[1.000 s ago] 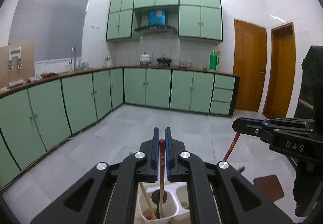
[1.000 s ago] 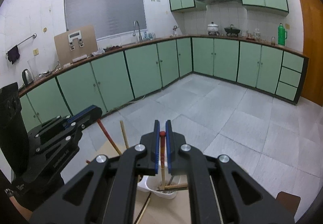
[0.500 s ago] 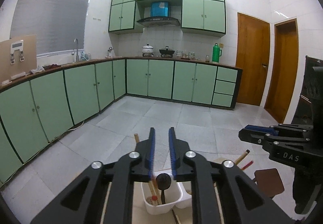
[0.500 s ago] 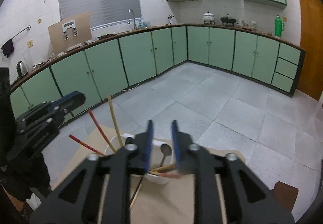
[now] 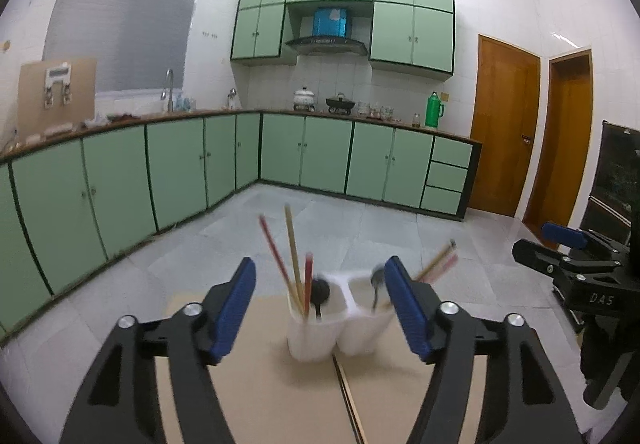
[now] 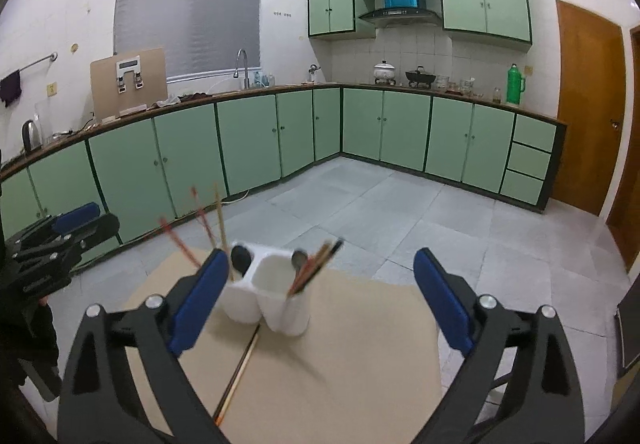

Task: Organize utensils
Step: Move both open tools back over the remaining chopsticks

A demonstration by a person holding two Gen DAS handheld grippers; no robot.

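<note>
A white two-compartment holder [image 5: 340, 328] [image 6: 268, 296] stands on the tan tabletop [image 5: 260, 384]. Its left cup holds red and wooden chopsticks [image 5: 294, 264] and a black spoon [image 5: 320, 290]. In the right cup are a metal spoon [image 5: 376, 280] and chopsticks [image 6: 316, 264] leaning right. A loose chopstick pair [image 6: 240, 368] lies in front of the holder. My left gripper [image 5: 320, 276] is opening, with nothing gripped and the holder beyond its tips. My right gripper [image 6: 320, 264] is opening wide, also holding nothing. Each gripper shows at the edge of the other's view.
The tabletop's far edge [image 6: 360, 276] drops to a grey tiled floor. Green cabinets [image 5: 180, 172] line the far walls, with wooden doors [image 5: 504, 124] at the right. A dark stool [image 6: 628, 328] stands low at the right.
Both grippers were shut on red-tipped chopsticks above the holder; they let go and opened wide. The chopsticks now stand in the cups, and both grippers have drawn back from the holder.
</note>
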